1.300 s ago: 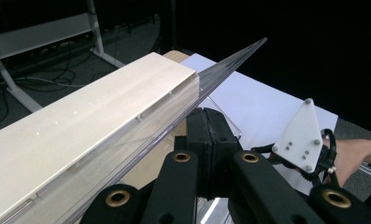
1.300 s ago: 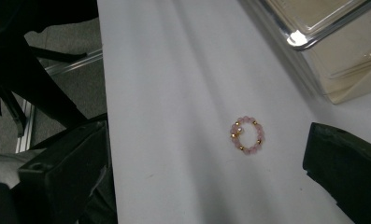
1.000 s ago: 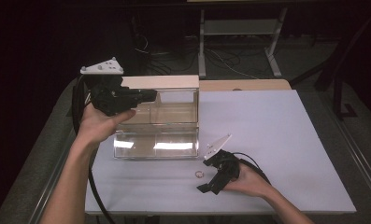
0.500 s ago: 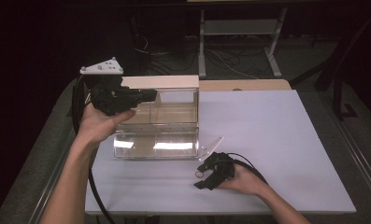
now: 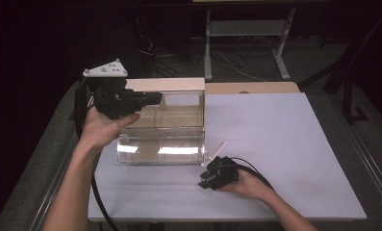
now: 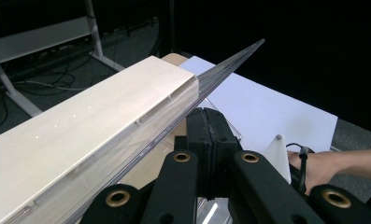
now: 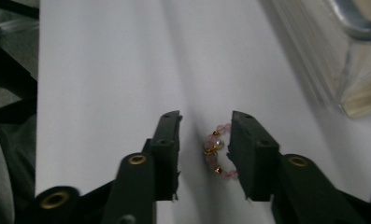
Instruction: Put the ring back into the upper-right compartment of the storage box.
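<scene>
While the right gripper [image 7: 204,149] is hovering low over the white mat [image 5: 285,144] with its jaws parted, a small bracelet [image 7: 217,151] of pink beads and gold spacers is lying between them, against the right-hand jaw. The left gripper [image 5: 150,98], jaws pressed together, is pinching the raised clear lid [image 6: 220,70] of the transparent box [image 5: 159,130].

A dark room is seen beyond the grey table [image 5: 44,159]. A white metal stand [image 5: 246,33] and loose cables [image 5: 179,65] are spread across the dim floor [image 5: 313,62].
</scene>
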Demonstrator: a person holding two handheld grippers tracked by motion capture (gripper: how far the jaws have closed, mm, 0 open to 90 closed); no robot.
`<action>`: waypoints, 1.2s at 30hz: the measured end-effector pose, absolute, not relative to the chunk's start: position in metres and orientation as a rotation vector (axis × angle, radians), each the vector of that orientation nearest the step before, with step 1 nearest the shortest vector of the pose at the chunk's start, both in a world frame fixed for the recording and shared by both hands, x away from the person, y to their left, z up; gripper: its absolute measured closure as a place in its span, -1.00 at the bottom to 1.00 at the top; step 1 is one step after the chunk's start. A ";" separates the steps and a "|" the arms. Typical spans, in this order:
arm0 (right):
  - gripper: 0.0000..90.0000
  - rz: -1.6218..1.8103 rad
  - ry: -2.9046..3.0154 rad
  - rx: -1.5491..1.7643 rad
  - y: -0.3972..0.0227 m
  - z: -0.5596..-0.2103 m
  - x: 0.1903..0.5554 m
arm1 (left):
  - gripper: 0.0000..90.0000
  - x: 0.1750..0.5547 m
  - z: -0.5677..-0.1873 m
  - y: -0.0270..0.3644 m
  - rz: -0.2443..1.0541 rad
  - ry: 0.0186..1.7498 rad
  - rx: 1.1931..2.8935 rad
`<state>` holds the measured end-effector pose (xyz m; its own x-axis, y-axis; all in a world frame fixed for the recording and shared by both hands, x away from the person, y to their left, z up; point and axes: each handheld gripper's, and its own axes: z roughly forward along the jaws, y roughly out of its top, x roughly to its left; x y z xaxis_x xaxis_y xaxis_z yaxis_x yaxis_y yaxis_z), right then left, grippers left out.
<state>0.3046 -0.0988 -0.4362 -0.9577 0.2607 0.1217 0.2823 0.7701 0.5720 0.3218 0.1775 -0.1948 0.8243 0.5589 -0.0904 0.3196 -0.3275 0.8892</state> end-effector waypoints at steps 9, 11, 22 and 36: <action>0.80 -0.955 -3.006 -0.441 -0.097 -0.436 0.299 | 0.98 0.322 -0.195 0.177 0.284 0.651 1.939; 0.91 -0.948 -2.994 -0.435 -0.097 -0.435 0.300 | 0.98 0.322 -0.195 0.177 0.285 0.651 1.939; 0.93 -0.967 -2.837 -0.490 -0.108 -0.421 0.313 | 0.98 0.321 -0.195 0.179 0.283 0.654 1.939; 0.94 -1.029 -2.738 -0.511 -0.123 -0.396 0.315 | 0.98 0.321 -0.195 0.179 0.285 0.655 1.934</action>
